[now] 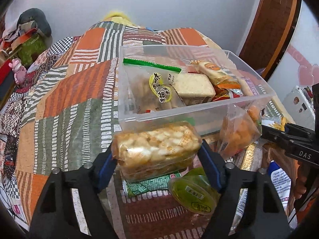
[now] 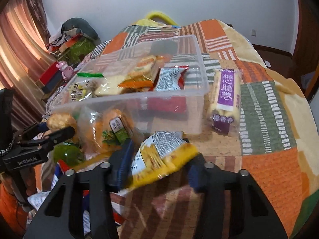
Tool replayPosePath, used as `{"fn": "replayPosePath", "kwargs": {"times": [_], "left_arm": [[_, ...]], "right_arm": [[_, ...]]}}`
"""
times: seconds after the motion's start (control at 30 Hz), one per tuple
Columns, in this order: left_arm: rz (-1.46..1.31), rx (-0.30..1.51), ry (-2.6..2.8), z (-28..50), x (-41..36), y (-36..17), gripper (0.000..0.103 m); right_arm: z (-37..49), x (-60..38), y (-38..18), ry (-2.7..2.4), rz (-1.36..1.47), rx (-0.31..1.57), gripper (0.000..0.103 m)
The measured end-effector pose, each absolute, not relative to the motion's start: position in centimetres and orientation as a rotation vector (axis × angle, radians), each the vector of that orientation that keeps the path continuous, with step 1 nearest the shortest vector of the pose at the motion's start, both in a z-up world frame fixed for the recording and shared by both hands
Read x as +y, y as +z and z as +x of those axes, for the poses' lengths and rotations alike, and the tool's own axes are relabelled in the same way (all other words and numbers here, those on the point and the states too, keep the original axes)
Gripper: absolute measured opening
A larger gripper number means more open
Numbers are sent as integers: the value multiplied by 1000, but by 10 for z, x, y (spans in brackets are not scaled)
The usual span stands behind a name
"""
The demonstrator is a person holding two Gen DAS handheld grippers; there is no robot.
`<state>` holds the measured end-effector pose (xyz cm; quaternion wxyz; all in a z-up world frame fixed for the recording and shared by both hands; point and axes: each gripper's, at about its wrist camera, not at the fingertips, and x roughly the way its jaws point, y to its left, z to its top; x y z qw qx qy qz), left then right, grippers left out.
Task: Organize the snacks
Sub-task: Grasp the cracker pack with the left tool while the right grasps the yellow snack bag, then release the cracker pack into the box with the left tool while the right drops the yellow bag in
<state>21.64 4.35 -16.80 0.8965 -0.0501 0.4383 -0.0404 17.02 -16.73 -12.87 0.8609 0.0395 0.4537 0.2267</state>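
Observation:
A clear plastic bin [image 1: 199, 117] sits on the patchwork bedspread and holds several snack packs; it also shows in the right wrist view [image 2: 169, 117]. My left gripper [image 1: 157, 155] is shut on a clear pack of puffed biscuits [image 1: 157, 151], held just in front of the bin's near wall. My right gripper [image 2: 159, 163] is shut on a yellow and silver snack bag [image 2: 161, 159], held near the bin's front corner. The left gripper also shows in the right wrist view [image 2: 57, 131], at the left.
A bag of orange crackers [image 1: 237, 137] leans on the bin's near wall. A green jelly cup [image 1: 193, 195] and a green packet [image 1: 151, 185] lie under my left gripper. A purple-labelled roll pack [image 2: 225, 97] lies right of the bin. Clutter stands beside the bed at left.

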Motion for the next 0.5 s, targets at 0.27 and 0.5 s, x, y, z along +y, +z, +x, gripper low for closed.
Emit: {"fn": "replayPosePath", "kwargs": {"times": [0.27,0.5], "left_arm": [[-99,894,-91,207,43,-163,75],[-97,856,-85,196,43,-146,74]], "right_arm": [[158,-181,-121,477,121,929,33],[151,-190,-103,474,136,885,31]]}}
